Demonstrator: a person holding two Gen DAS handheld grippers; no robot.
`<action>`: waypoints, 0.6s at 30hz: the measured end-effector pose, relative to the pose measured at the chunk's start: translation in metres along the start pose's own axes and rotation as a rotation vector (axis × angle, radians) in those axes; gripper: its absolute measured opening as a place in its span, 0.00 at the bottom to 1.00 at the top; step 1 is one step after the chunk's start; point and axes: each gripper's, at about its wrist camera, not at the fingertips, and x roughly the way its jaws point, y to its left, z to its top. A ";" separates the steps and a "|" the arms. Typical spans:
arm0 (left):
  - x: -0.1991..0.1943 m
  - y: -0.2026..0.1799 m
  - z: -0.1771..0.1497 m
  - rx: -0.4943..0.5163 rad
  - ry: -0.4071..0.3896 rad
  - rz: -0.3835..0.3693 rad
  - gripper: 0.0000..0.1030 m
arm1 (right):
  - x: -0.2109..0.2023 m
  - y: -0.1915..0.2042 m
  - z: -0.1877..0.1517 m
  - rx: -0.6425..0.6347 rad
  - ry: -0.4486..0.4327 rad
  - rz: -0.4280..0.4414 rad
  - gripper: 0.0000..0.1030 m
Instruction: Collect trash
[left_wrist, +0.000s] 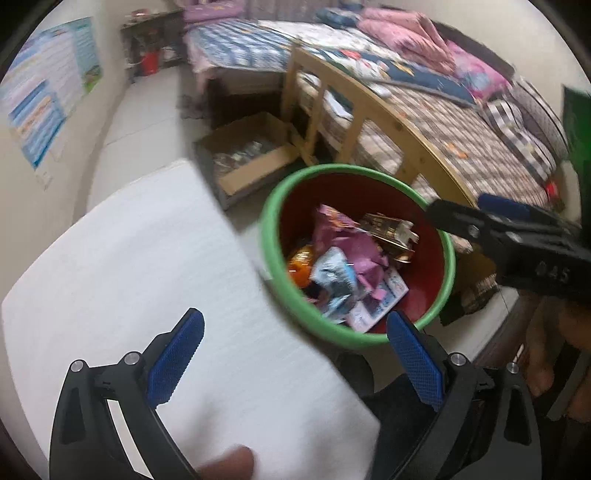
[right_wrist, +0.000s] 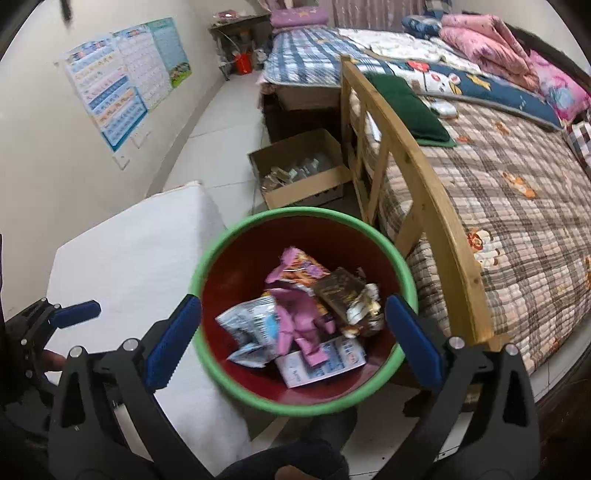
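A red bin with a green rim (left_wrist: 275, 254) (right_wrist: 207, 254) stands on the floor between a white table and the bed. It holds several wrappers: a pink one (left_wrist: 354, 243) (right_wrist: 295, 314), a pale blue one (left_wrist: 334, 275) (right_wrist: 251, 325), a gold-brown one (left_wrist: 391, 232) (right_wrist: 340, 288) and a white card (right_wrist: 325, 362). My left gripper (left_wrist: 295, 354) is open and empty, over the table edge beside the bin. My right gripper (right_wrist: 293, 332) is open and empty, above the bin. The right gripper also shows in the left wrist view (left_wrist: 465, 218), over the bin's far rim.
A white table top (left_wrist: 140, 295) (right_wrist: 129, 266) lies left of the bin. An open cardboard box (left_wrist: 251, 155) (right_wrist: 303, 173) sits on the floor behind it. A wooden bed frame (left_wrist: 369, 122) (right_wrist: 424, 206) with quilts runs along the right. Posters (right_wrist: 125, 81) hang on the left wall.
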 end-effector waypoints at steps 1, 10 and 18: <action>-0.008 0.007 -0.005 -0.016 -0.020 0.016 0.92 | -0.008 0.012 -0.004 -0.023 -0.014 -0.001 0.95; -0.098 0.080 -0.080 -0.186 -0.200 0.187 0.92 | -0.062 0.106 -0.044 -0.159 -0.114 0.029 0.95; -0.154 0.119 -0.152 -0.279 -0.301 0.306 0.92 | -0.072 0.176 -0.085 -0.195 -0.129 0.101 0.95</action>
